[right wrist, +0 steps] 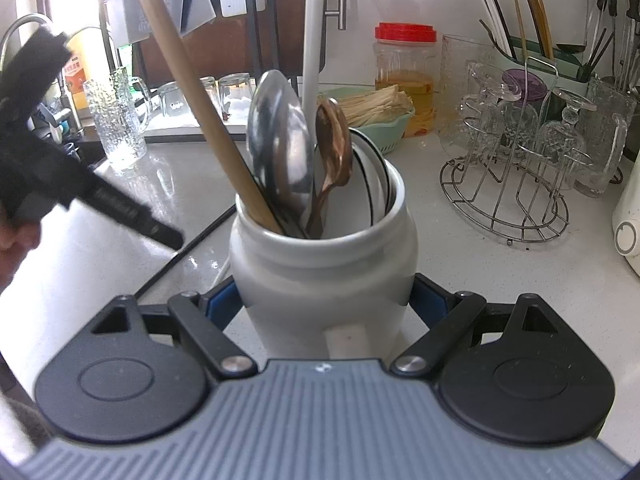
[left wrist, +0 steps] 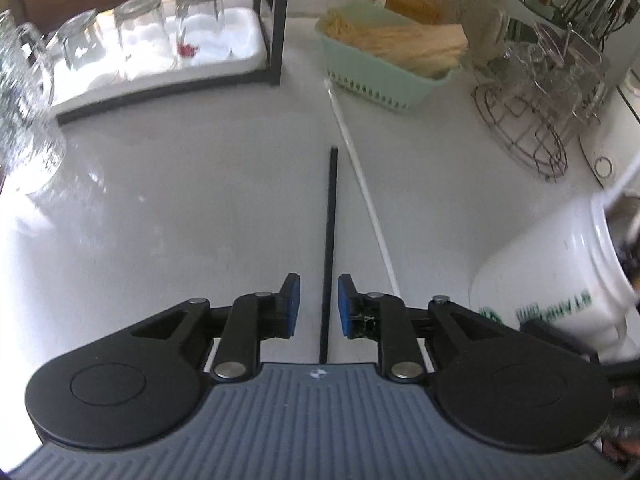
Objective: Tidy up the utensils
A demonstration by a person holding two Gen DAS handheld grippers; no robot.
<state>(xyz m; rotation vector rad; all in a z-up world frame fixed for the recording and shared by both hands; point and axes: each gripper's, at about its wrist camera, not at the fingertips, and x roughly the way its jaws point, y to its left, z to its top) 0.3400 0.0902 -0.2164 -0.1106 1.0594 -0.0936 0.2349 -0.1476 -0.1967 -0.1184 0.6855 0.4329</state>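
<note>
Chopstick, black (left wrist: 329,248), lies flat on counter (left wrist: 180,220) between my left gripper (left wrist: 319,306) fingers, which stand apart, not touching it. White chopstick (left wrist: 362,176) just beside. Right gripper (right wrist: 326,304) clamped on white jar (right wrist: 324,276) of utensils.

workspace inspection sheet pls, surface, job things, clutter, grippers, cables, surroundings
surface: pale glossy counter.
job's things: black chopstick and white chopstick lie on the counter; white jar holds a ladle, wooden spoon and wooden handle.
clutter: green basket, upturned glasses, wire rack, red-lidded jar.
grippers: left gripper open, black chopstick between its pads, untouched; right gripper shut on the white jar.
cables: nothing seen.
surroundings: faucet at left, chopstick holder at the back.
</note>
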